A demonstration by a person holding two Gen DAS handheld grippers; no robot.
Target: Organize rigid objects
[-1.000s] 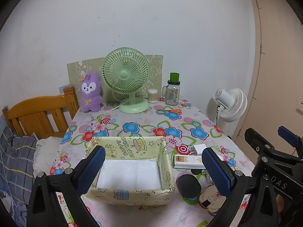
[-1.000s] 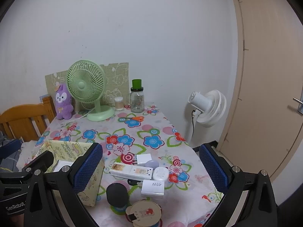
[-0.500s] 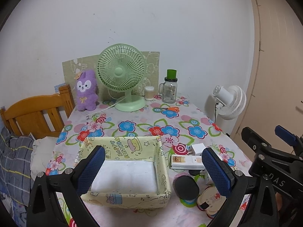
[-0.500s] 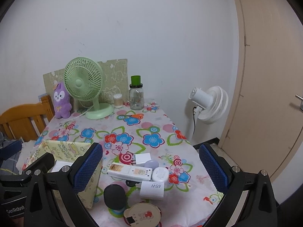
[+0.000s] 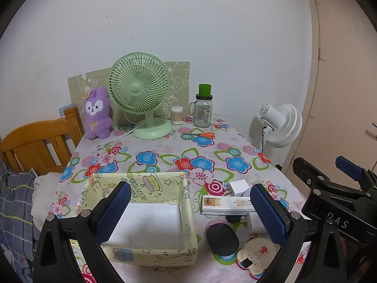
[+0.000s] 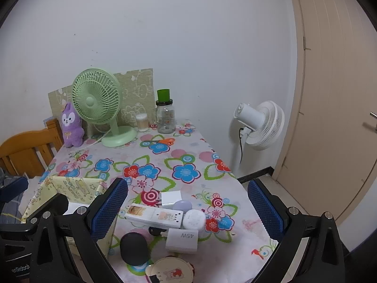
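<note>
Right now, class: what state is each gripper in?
Left gripper: open, holding nothing, above the yellow fabric box.
Right gripper: open, holding nothing, above the white power strip.

Your count of what sits on and beside the table

You have two fans, a green one (image 6: 97, 101) at 11 o'clock and a white one (image 6: 259, 123) at 2 o'clock; two white chargers (image 6: 170, 198) (image 6: 182, 238); one yellow box (image 5: 141, 212); one power strip (image 6: 154, 215); one jar (image 6: 165, 118); one plush toy (image 6: 70, 125); one pair of scissors (image 6: 162, 141).
</note>
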